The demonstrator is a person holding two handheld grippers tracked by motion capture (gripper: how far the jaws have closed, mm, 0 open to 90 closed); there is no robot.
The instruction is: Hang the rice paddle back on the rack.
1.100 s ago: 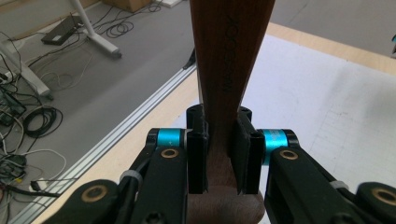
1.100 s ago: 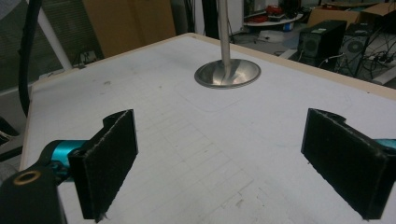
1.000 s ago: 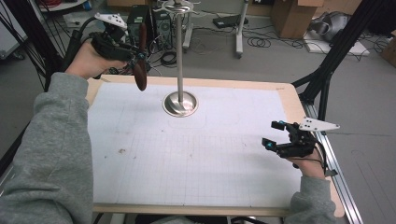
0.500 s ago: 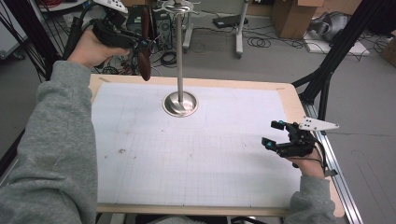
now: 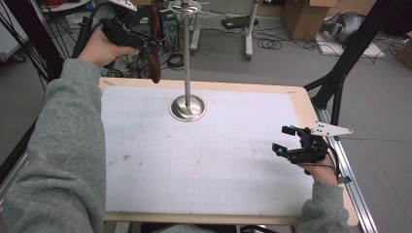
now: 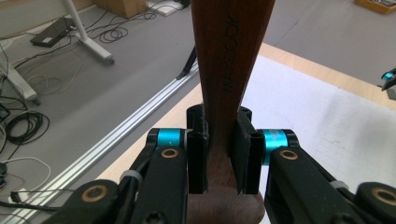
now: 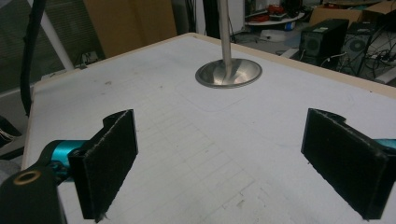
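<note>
High over the table's far left corner, my left gripper (image 5: 147, 41) is shut on a dark wooden utensil (image 5: 154, 59) that hangs down from the jaws. In the left gripper view the utensil's handle (image 6: 233, 56) bears stamped letters and sits clamped between my gripper's (image 6: 219, 156) pads. A metal stand (image 5: 187, 63) with a round base (image 5: 187, 108) and hooks at its top (image 5: 183, 7) rises just right of the utensil, apart from it. Near the table's right edge my right gripper (image 5: 283, 140) stands open and holds nothing. The stand's base (image 7: 229, 73) lies ahead of the open right gripper (image 7: 224, 144).
A white gridded mat (image 5: 204, 155) covers the wooden table (image 5: 301, 104). Cables, computer cases and cardboard boxes (image 5: 301, 17) lie on the floor beyond the far edge. A black tripod leg (image 5: 340, 73) stands at the far right corner.
My left gripper has lifted the wooden utensil higher and carried it slightly right, nearer the stand's top. The right gripper has not moved.
</note>
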